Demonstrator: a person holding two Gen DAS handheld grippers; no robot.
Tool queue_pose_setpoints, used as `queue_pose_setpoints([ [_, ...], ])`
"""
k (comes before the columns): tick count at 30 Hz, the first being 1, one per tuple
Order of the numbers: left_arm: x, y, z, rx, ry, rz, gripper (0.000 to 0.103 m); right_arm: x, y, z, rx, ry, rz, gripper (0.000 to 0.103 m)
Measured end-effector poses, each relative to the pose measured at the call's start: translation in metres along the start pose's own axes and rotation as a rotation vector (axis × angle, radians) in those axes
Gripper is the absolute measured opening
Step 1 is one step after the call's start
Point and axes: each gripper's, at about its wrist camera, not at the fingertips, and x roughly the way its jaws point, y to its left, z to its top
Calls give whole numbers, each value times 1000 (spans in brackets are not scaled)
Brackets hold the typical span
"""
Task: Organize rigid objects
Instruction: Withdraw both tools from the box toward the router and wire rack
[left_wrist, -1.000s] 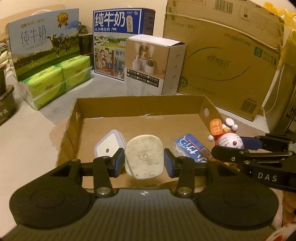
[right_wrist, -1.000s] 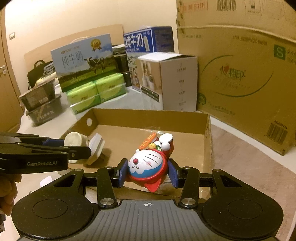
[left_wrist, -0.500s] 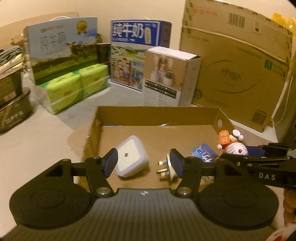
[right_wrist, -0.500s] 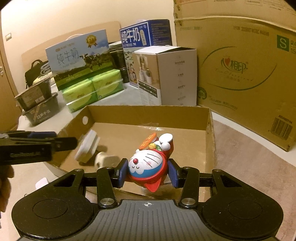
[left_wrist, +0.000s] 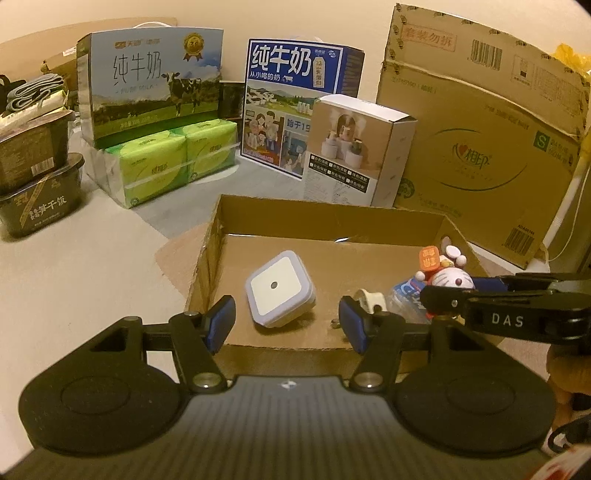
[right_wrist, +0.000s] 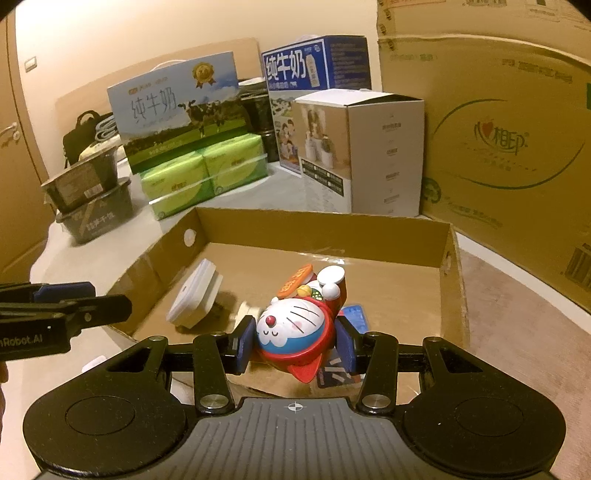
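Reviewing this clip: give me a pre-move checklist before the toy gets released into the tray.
1. Right hand-held gripper shut on Doraemon toy: ok.
2. Toy over the tray: ok.
3. Left hand-held gripper open, holding nothing: ok.
4. Night light and plug lie in the tray, clear of the left fingers: ok.
5. Drop spot free: not ok, blue pack lies under the toy.
6. Toy's height above the tray floor: cannot tell.

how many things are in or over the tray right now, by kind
night light: 1
plug: 1
blue pack: 1
doraemon toy, held in the right claw over the tray: 1
total: 4
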Motion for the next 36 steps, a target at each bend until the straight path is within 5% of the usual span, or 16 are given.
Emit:
queue_pose_setpoints([
  [5,-2,3,-3,3,7,10,64,5,1,1,5,-11,48,48],
  [8,-8,5,-9,3,7,16,71,-2,4,1,-1,-38,29,75],
  [36,-118,3,-101,-12,40,96,82,-140,15,-96,148,-12,-67,76],
])
